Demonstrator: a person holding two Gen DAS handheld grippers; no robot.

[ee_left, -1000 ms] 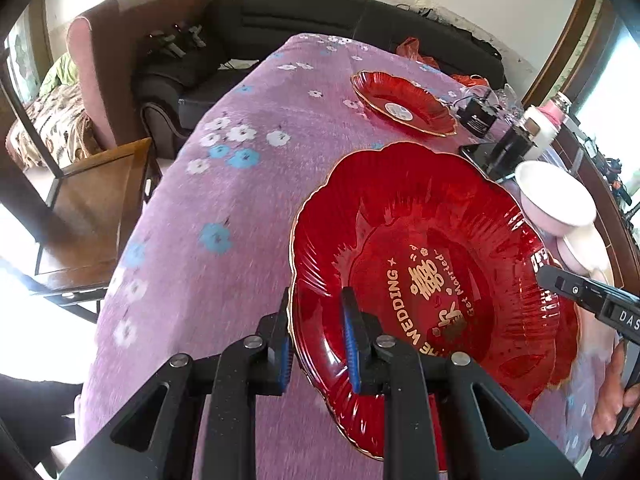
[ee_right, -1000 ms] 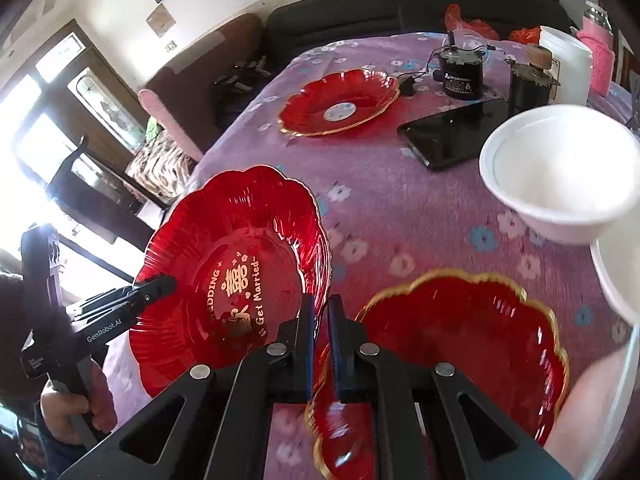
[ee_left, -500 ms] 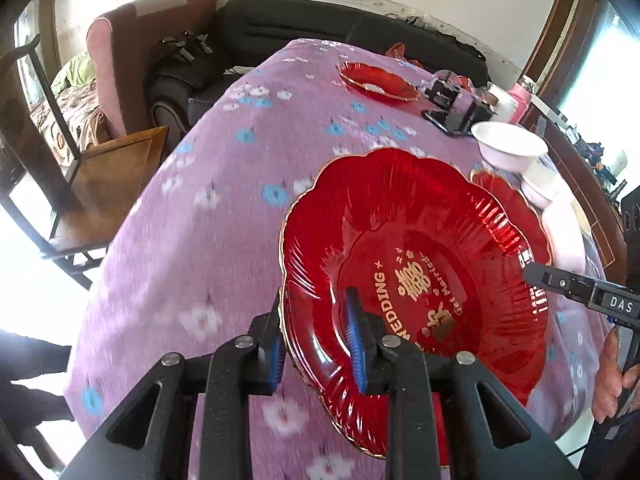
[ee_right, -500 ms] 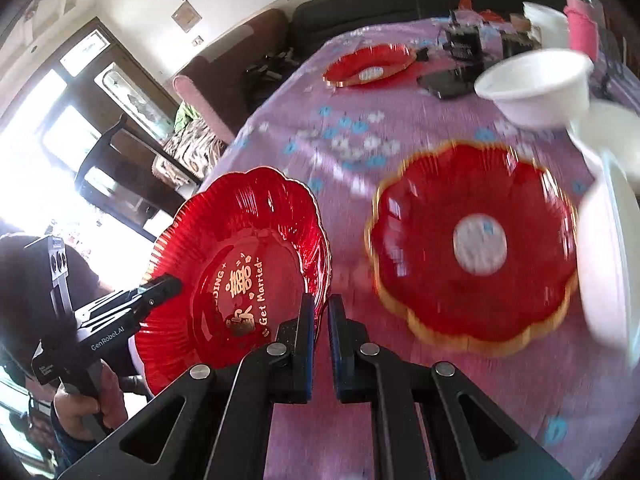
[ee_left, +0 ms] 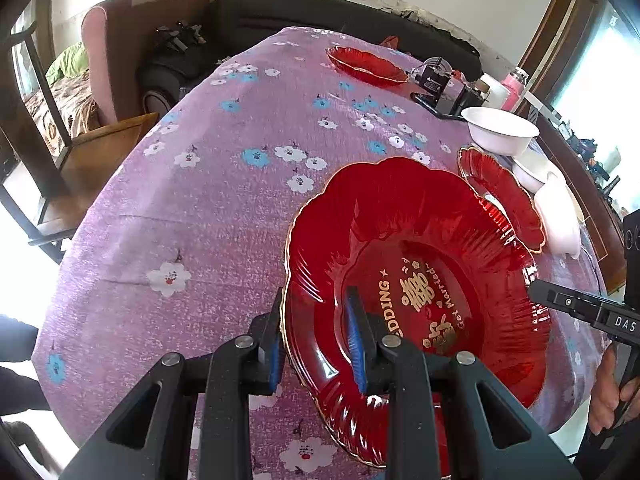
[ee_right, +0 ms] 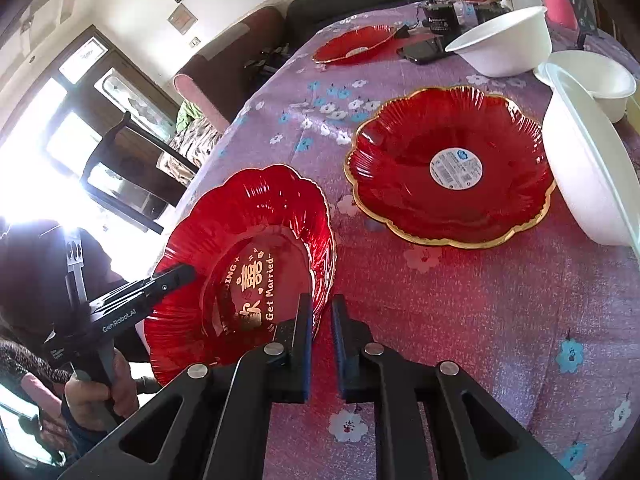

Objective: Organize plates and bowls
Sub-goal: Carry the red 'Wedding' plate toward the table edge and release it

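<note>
Above the near edge of the worktop (ee_left: 224, 208), which is covered with a purple flowered cloth, the red wedding plate (ee_left: 416, 280) is held tilted in the air by both grippers. The left gripper (ee_left: 316, 340) pinches its rim: one finger lies under the plate edge and the other on the inner side. The right gripper (ee_right: 322, 332) clamps the opposite rim of the same plate (ee_right: 248, 264), with the gold edge between its two fingers. In the left wrist view the tip of the right gripper shows at the far rim of the plate.

A second red plate (ee_right: 452, 164) with a round white sticker in its middle lies flat on the cloth, near the held plate but apart from it. Just to its right a large white bowl (ee_right: 588, 176) stands tilted, and it seems to touch the plate rim. Behind it are a second white bowl (ee_right: 596, 80) and a third white bowl (ee_right: 504, 40). A third red plate (ee_right: 356, 44) rests at the far end of the worktop, beside a black phone (ee_right: 424, 50).
</note>
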